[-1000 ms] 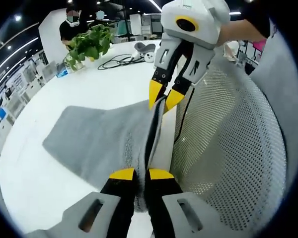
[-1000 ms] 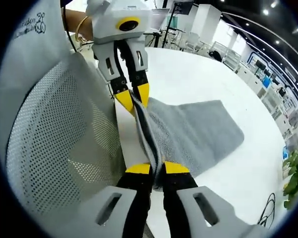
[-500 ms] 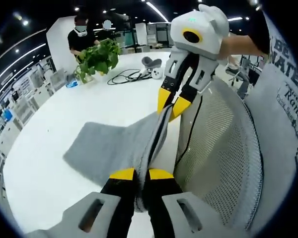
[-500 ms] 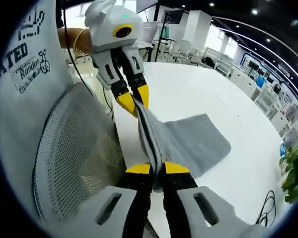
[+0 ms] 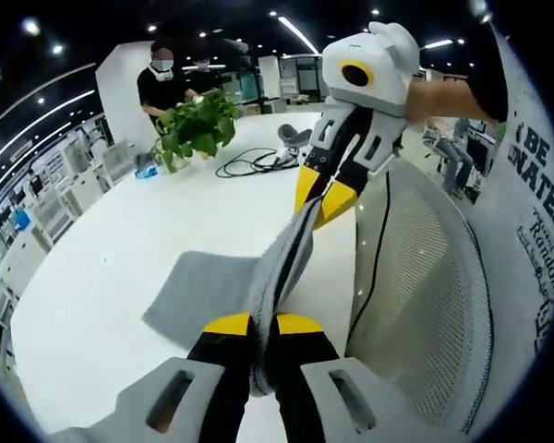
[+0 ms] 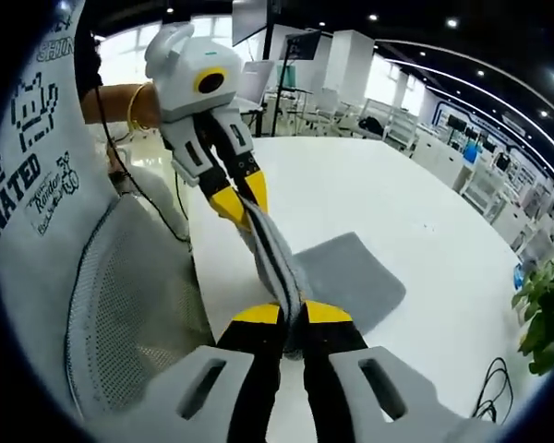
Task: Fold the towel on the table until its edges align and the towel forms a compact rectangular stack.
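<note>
Left gripper point(image 5: 263, 325) had its jaws clamped on the towel point(image 5: 212, 295); I saw the right gripper point(image 5: 321, 198) pinching the same edge at upper centre. That taut edge ran between them, the rest apparently trailing lower left onto the table point(image 5: 120, 249).

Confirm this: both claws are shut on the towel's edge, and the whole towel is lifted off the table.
Not the whole towel. Both the left claw and right claw grip the towel, but its far part lies on the table, as the left gripper view shows.
</note>
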The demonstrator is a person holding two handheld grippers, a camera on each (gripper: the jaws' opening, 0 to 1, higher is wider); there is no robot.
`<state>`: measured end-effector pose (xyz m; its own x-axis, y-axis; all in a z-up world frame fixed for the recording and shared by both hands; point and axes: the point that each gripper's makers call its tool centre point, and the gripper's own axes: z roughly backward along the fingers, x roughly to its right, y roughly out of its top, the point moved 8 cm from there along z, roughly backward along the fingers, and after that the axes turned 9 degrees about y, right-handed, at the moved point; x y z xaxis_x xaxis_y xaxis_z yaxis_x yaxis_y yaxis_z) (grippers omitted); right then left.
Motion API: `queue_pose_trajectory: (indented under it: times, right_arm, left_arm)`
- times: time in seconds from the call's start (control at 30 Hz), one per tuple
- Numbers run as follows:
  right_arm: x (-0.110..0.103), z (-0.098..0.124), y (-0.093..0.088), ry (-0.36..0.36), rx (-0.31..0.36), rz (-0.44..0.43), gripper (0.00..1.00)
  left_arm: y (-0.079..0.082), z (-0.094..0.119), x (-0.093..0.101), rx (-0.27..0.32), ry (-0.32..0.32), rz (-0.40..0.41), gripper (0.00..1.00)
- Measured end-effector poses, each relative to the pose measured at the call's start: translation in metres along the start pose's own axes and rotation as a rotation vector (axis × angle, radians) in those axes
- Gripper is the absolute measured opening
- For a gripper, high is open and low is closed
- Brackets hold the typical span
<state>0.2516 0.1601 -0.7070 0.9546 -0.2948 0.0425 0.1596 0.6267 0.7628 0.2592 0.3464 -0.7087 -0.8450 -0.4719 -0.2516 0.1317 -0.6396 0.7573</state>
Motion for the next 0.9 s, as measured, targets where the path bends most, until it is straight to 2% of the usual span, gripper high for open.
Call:
queue_pose_trajectory:
  times: [0.17,0.33,0.53,0.77,0.9]
  right_arm:
    - [0.021,-0.002,0.008,-0.016,0.025,-0.024,0.05]
    - [0.041,-0.003,0.016,-0.013,0.091,-0.095,0.05]
    - [0.066,-0.007,0.017,-0.023,0.117,-0.131,0.05]
    - [0.093,-0.016,0.017,-0.029,0.127,-0.171,0.05]
    - [0.111,-0.027,0.013,-0.037,0.14,-0.212,0.05]
  left_arm:
    - [0.007,-0.009,-0.021,0.012,0.016,-0.01,0.07]
    - [0.011,-0.017,-0.042,0.023,0.031,-0.005,0.07]
    - [0.014,-0.031,-0.061,0.048,0.017,0.043,0.07]
    - [0.015,-0.052,-0.081,0.039,0.001,0.034,0.07]
    - [0.01,-0.07,-0.096,0.046,0.007,0.048,0.07]
